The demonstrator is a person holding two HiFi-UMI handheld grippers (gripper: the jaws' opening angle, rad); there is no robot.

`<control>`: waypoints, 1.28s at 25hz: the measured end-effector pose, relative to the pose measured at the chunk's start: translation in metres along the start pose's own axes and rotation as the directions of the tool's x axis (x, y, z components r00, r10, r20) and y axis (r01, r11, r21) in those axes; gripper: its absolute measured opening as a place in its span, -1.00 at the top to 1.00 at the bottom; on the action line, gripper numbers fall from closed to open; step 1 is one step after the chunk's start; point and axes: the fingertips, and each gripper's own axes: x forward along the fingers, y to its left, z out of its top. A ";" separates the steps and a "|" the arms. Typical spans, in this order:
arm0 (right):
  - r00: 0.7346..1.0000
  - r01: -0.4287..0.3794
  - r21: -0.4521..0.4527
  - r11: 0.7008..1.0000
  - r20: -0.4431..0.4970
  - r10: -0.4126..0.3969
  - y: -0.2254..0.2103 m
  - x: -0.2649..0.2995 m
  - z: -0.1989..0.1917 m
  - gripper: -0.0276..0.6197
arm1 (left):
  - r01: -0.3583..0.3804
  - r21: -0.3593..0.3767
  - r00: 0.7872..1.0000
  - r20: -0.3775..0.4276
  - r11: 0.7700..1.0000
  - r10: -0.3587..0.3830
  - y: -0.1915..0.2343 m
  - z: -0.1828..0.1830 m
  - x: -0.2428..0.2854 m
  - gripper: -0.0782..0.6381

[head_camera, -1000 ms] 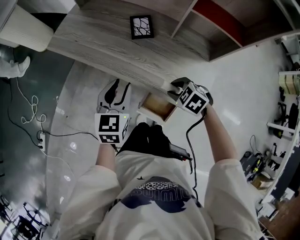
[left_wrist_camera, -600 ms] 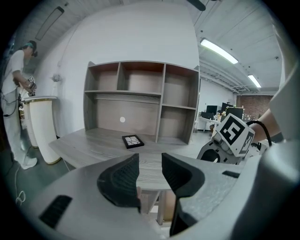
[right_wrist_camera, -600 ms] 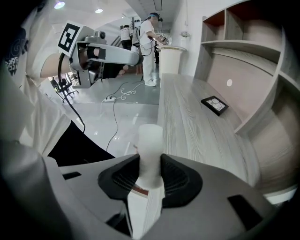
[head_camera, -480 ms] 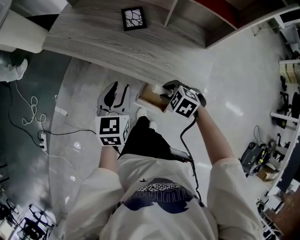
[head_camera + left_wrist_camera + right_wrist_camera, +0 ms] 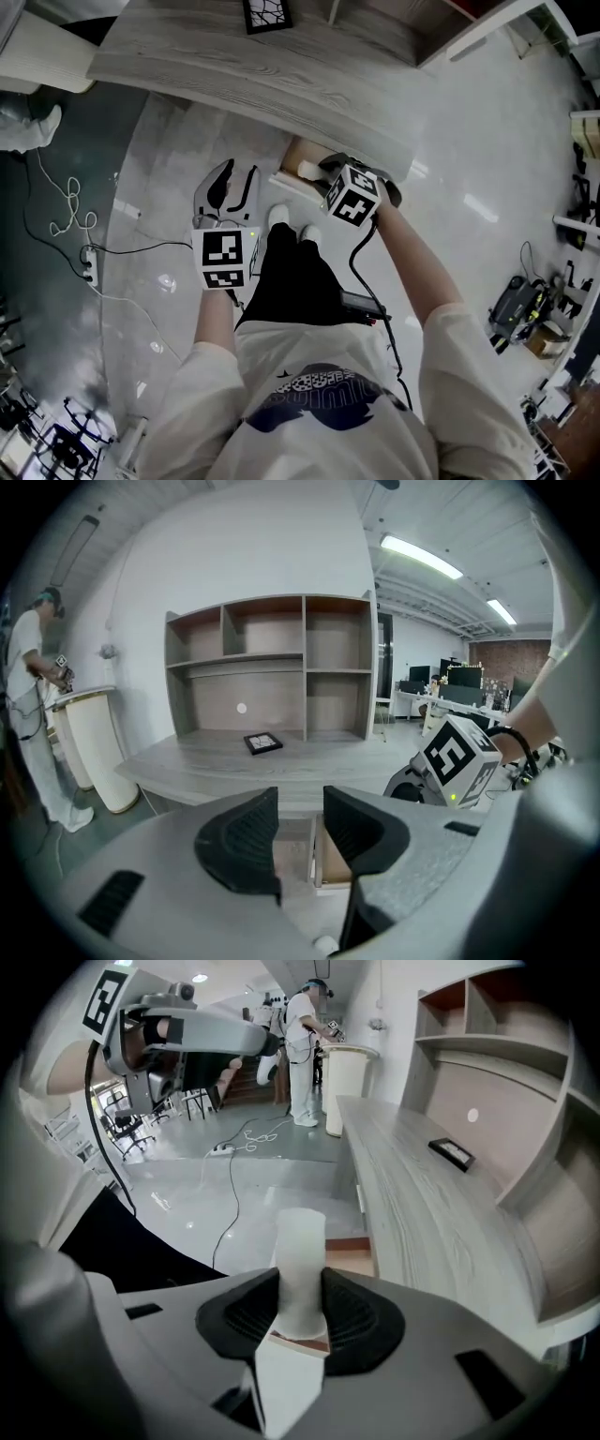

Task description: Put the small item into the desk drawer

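Observation:
The small item, a flat black square with a white web pattern (image 5: 266, 13) (image 5: 262, 742) (image 5: 452, 1153), lies on the grey wooden desk top (image 5: 281, 75). Under the desk's front edge the drawer (image 5: 302, 169) (image 5: 335, 855) stands partly out and shows its wooden inside. My right gripper (image 5: 323, 180) (image 5: 300, 1288) is shut on the drawer's white front panel (image 5: 300, 1251). My left gripper (image 5: 228, 183) (image 5: 300, 813) hangs lower and to the left of the drawer, facing the desk; it is open, with nothing between its jaws.
A shelf unit (image 5: 272, 667) stands at the back of the desk. Cables and a power strip (image 5: 84, 267) lie on the glossy floor to the left. A person in white (image 5: 305, 1049) stands at a white round stand (image 5: 345, 1082) past the desk's far end.
The right gripper and the drawer front have drifted up and left in the head view, still clamped together. The left gripper has hardly moved. The black square has not shifted on the desk.

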 end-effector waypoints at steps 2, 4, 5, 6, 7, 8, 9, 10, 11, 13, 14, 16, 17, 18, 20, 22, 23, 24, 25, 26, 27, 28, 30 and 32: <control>1.000 -0.009 0.004 1.000 -0.020 0.009 0.006 0.011 -0.004 0.51 | 0.013 -0.011 1.000 -0.013 1.000 -0.014 0.001 -0.010 0.000 0.40; 0.999 -0.012 0.025 1.000 -0.035 0.012 0.009 0.026 -0.006 0.51 | 0.029 -0.028 0.999 -0.020 0.999 -0.029 0.003 -0.019 0.003 0.40; 0.999 -0.008 0.042 0.999 -0.039 0.010 0.009 0.034 -0.008 0.51 | 0.038 -0.030 0.999 -0.023 0.999 -0.039 0.004 -0.023 0.005 0.40; 0.999 -0.002 0.063 0.998 -0.043 0.005 0.008 0.042 -0.010 0.51 | 0.048 -0.027 0.998 -0.027 0.998 -0.049 0.005 -0.027 0.008 0.40; 0.999 0.007 0.081 0.997 -0.048 -0.003 0.006 0.051 -0.013 0.51 | 0.059 -0.024 0.998 -0.029 0.998 -0.059 0.005 -0.031 0.012 0.40; 0.998 0.016 0.096 0.995 -0.055 -0.011 0.004 0.060 -0.017 0.51 | 0.070 -0.023 0.997 -0.031 0.997 -0.071 0.005 -0.035 0.016 0.40; 0.998 0.025 0.105 0.994 -0.065 -0.018 0.002 0.070 -0.021 0.51 | 0.081 -0.023 0.996 -0.033 0.996 -0.082 0.006 -0.039 0.020 0.40; 0.997 0.030 0.110 0.994 -0.077 -0.021 0.000 0.080 -0.025 0.51 | 0.091 -0.024 0.995 -0.034 0.996 -0.092 0.008 -0.043 0.025 0.40; 0.996 0.031 0.109 0.994 -0.090 -0.021 -0.001 0.088 -0.028 0.51 | 0.098 -0.026 0.994 -0.034 0.995 -0.099 0.011 -0.047 0.029 0.40; 0.994 0.027 0.104 0.994 -0.111 -0.016 -0.003 0.103 -0.033 0.51 | 0.106 -0.039 0.994 -0.031 0.994 -0.107 0.017 -0.053 0.035 0.40; 0.993 0.026 0.102 0.994 -0.119 -0.014 -0.004 0.109 -0.035 0.51 | 0.108 -0.047 0.993 -0.032 0.993 -0.109 0.021 -0.057 0.039 0.40; 0.991 0.028 0.099 0.995 -0.136 -0.015 -0.008 0.121 -0.039 0.51 | 0.112 -0.060 0.993 -0.035 0.992 -0.114 0.027 -0.065 0.046 0.40; 0.989 0.029 0.100 0.995 -0.145 -0.015 -0.010 0.125 -0.042 0.51 | 0.115 -0.065 0.992 -0.038 0.991 -0.117 0.030 -0.070 0.049 0.40; 0.988 0.030 0.102 0.994 -0.152 -0.014 -0.011 0.130 -0.043 0.51 | 0.118 -0.070 0.992 -0.040 0.990 -0.121 0.032 -0.074 0.052 0.40; 0.987 0.028 0.107 0.994 -0.161 -0.010 -0.012 0.139 -0.045 0.51 | 0.126 -0.076 0.990 -0.048 0.989 -0.130 0.037 -0.082 0.056 0.40; 0.986 0.024 0.110 0.994 -0.166 -0.006 -0.012 0.147 -0.046 0.51 | 0.132 -0.078 0.989 -0.053 0.988 -0.136 0.043 -0.087 0.059 0.40; 0.986 0.023 0.109 0.994 -0.169 -0.004 -0.012 0.151 -0.046 0.51 | 0.133 -0.079 0.989 -0.053 0.988 -0.137 0.045 -0.089 0.060 0.40; 0.985 0.022 0.107 0.994 -0.174 -0.003 -0.013 0.155 -0.046 0.51 | 0.132 -0.080 0.989 -0.053 0.988 -0.137 0.048 -0.091 0.062 0.40; 0.984 0.021 0.107 0.994 -0.179 -0.002 -0.013 0.158 -0.047 0.51 | 0.131 -0.082 0.989 -0.053 0.988 -0.135 0.051 -0.093 0.063 0.40; 0.983 0.021 0.107 0.994 -0.183 -0.001 -0.013 0.161 -0.047 0.51 | 0.128 -0.085 0.990 -0.054 0.988 -0.133 0.054 -0.095 0.064 0.40; 0.983 0.021 0.109 0.994 -0.186 0.000 -0.013 0.163 -0.047 0.51 | 0.126 -0.086 0.990 -0.055 0.988 -0.131 0.056 -0.097 0.065 0.40; 0.982 0.020 0.113 0.993 -0.188 0.001 -0.013 0.165 -0.047 0.51 | 0.125 -0.088 0.990 -0.058 0.988 -0.130 0.058 -0.099 0.065 0.40; 0.981 0.016 0.122 0.992 -0.193 0.008 -0.012 0.169 -0.048 0.51 | 0.125 -0.089 0.989 -0.063 0.988 -0.131 0.060 -0.103 0.065 0.40; 0.978 0.015 0.123 0.992 -0.208 0.011 -0.012 0.174 -0.051 0.51 | 0.129 -0.086 0.989 -0.066 0.988 -0.134 0.061 -0.106 0.065 0.40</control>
